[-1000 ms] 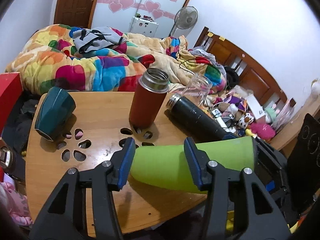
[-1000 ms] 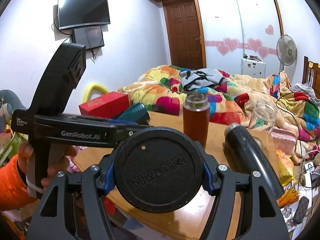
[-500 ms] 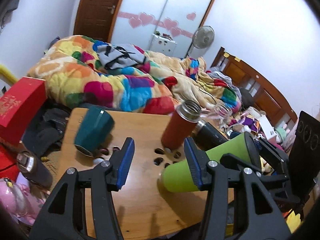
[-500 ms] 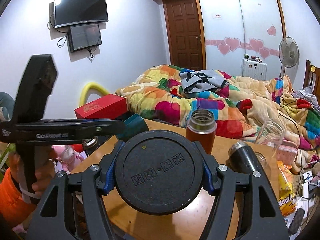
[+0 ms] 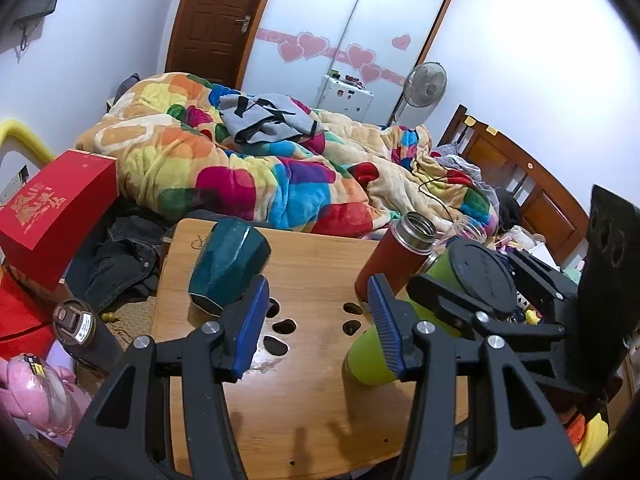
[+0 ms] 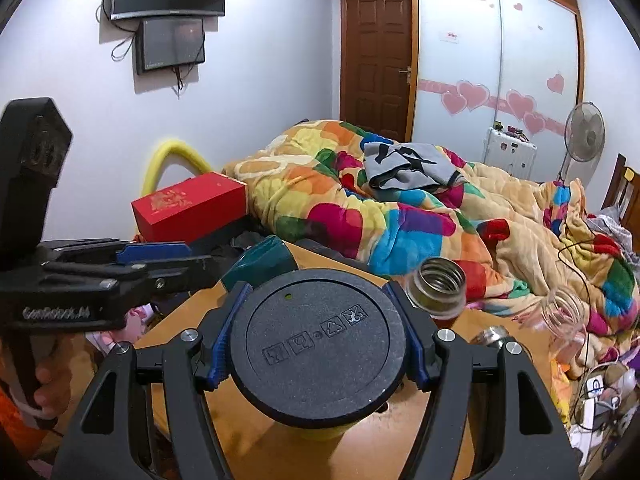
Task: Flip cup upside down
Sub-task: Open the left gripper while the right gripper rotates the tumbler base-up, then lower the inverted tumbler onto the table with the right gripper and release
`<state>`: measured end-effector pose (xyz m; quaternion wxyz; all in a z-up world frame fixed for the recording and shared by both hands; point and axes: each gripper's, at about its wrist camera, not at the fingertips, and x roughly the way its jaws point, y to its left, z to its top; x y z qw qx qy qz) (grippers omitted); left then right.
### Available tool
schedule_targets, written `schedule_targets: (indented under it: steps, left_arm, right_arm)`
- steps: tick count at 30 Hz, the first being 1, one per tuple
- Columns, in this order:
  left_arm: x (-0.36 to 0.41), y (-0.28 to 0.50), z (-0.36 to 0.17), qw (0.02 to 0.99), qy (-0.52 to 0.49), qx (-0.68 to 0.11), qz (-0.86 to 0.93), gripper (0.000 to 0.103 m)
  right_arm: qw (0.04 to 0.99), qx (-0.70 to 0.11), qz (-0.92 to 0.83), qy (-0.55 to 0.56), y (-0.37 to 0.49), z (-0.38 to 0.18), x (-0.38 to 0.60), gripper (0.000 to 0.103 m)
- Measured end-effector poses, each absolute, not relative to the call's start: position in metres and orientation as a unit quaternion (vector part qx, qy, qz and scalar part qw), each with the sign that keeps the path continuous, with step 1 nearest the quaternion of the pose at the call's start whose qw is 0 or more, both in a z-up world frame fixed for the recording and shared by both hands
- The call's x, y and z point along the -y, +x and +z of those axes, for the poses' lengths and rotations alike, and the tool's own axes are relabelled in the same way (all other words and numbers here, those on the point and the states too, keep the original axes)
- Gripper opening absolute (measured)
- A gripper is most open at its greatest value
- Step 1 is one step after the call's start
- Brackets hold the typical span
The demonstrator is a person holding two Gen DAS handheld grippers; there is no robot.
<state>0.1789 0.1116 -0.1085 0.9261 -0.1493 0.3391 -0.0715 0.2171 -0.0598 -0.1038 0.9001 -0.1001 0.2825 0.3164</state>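
While the right hand-held gripper [image 6: 316, 346] clamps the green cup [image 5: 370, 360], mouth nearly down on the surface [image 5: 304, 412], the left hand-held gripper [image 5: 316, 320] hangs open; setting down and release remain.

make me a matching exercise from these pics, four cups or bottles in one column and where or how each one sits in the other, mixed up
Things:
1. green cup
2. teal cup
3. red flask
4. brown-lidded tumbler

States:
A. stands upright on the table, lid off
B. on the floor beside the table
C. clamped in the right gripper, black base toward that camera
D. tipped over on the table

Pairs: 1-C, 2-D, 3-A, 4-B
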Motion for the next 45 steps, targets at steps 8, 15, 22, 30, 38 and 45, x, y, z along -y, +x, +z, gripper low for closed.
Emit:
schedule_targets:
  steps: [8, 15, 22, 30, 38, 45]
  left_arm:
    - [-0.115, 0.177, -0.110, 0.926, -0.148, -0.341, -0.070, 0.051]
    - [-0.116, 0.178, -0.111, 0.926, -0.146, -0.342, -0.070, 0.053]
    - [-0.105, 0.169, -0.099, 0.935, -0.124, -0.327, -0.066, 0.053]
    - [-0.077, 0.140, -0.060, 0.956, -0.084, -0.277, -0.058, 0.067]
    - [-0.046, 0.100, -0.018, 0.973, -0.050, -0.221, -0.049, 0.081]
    - [-0.021, 0.059, 0.010, 0.984, -0.037, -0.171, -0.033, 0.102]
  right_arm:
    - [0.895, -0.303, 0.318, -0.079, 0.231, -0.104, 0.058, 0.063]
    - [0.890, -0.311, 0.326, -0.063, 0.233, -0.106, 0.058, 0.065]
    - [0.887, -0.320, 0.330, -0.045, 0.227, -0.103, 0.070, 0.068]
    - [0.905, -0.272, 0.323, -0.059, 0.187, -0.073, 0.090, 0.084]
    - [0.934, -0.212, 0.282, -0.058, 0.142, -0.029, 0.129, 0.103]
    - [0.953, -0.180, 0.243, -0.034, 0.111, 0.004, 0.171, 0.103]
